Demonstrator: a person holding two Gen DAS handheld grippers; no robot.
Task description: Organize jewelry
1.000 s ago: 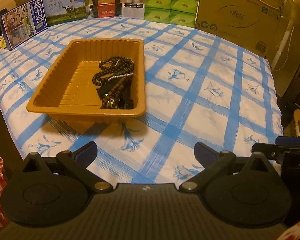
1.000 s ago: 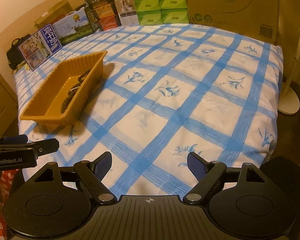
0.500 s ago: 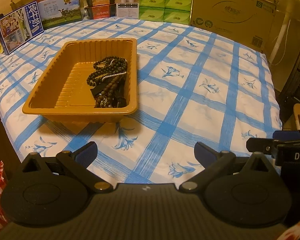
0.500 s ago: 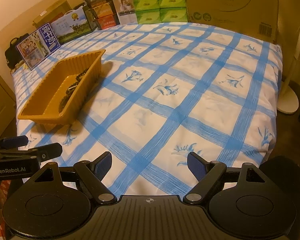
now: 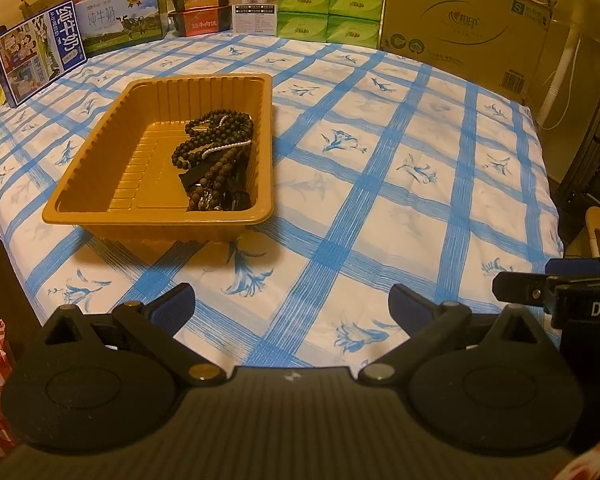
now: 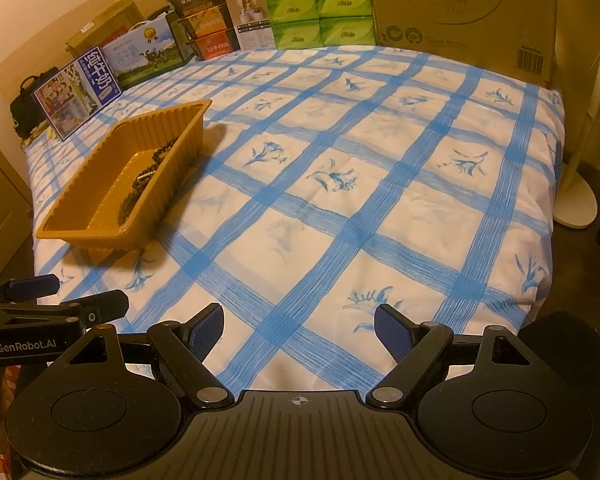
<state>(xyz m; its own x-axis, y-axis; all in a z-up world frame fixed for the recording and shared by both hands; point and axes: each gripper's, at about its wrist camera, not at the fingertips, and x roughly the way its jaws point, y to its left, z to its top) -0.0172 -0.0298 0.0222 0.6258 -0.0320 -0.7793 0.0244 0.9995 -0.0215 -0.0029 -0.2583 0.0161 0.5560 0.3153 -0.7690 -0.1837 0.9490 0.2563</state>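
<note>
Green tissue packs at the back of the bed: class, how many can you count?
6 green tissue packs, stacked two wide and three high beside the large cardboard box. More may sit hidden behind them.

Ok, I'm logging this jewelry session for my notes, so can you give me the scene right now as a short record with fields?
surface: blue-checked cloth with flower prints
container: orange tray, open-topped, resting on the cloth
tray contents: dark bead strands piled at the tray's right side, with a pale beaded strand among them
left gripper: fingers apart, holding nothing, near edge of the cloth
right gripper: fingers apart, holding nothing
backdrop: green packs, cardboard box, milk cartons
loose jewelry on cloth: none visible
</note>
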